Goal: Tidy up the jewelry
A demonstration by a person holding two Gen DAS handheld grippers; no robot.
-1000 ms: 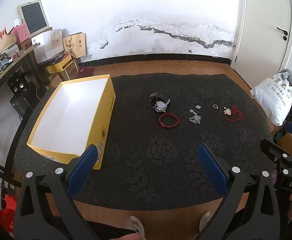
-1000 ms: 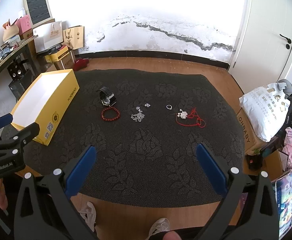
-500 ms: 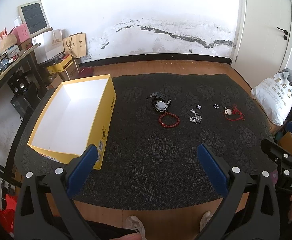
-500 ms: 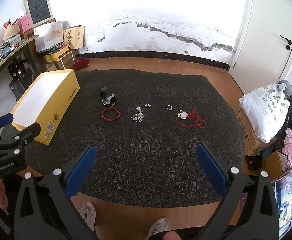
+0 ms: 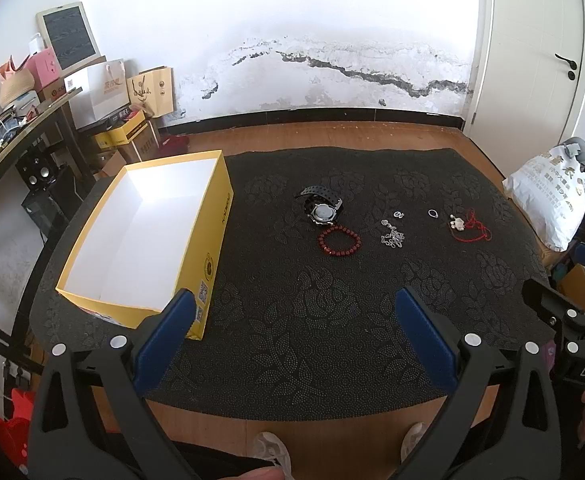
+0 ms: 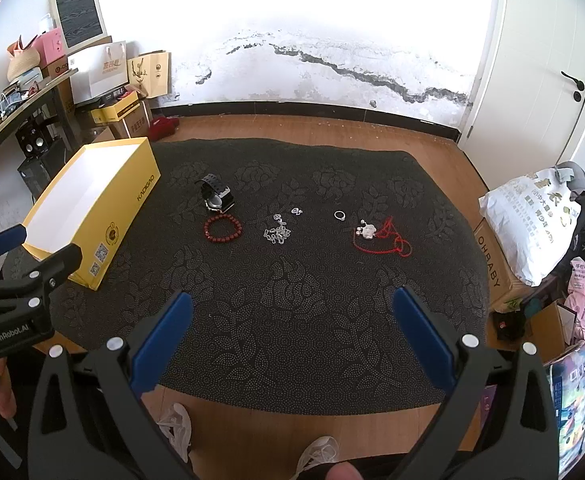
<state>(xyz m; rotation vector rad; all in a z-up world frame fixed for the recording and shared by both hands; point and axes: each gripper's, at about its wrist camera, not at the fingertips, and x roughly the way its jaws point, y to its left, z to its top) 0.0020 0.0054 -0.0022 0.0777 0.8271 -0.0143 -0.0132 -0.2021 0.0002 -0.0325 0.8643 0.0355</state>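
Dark mat [image 5: 292,320], small silver pieces [image 6: 278,234] tangled, indistinct; box [image 5: 140,240] corner behind left claw [image 5: 292,300].

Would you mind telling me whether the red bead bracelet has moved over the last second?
No. The red bead bracelet sits just below the watch, equally far from the yellow box as before.

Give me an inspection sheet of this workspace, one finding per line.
Surface: dark floral mat over a wooden top.
Job's things: open yellow box, empty; black watch, red bead bracelet, silver chain, small earring, ring, red cord pendant, all on the mat.
Clutter: nothing seen on the mat.
Grippers: left gripper and right gripper open, empty.
Cables: nothing seen.
Surroundings: white sack, door, stacked bags and boxes.
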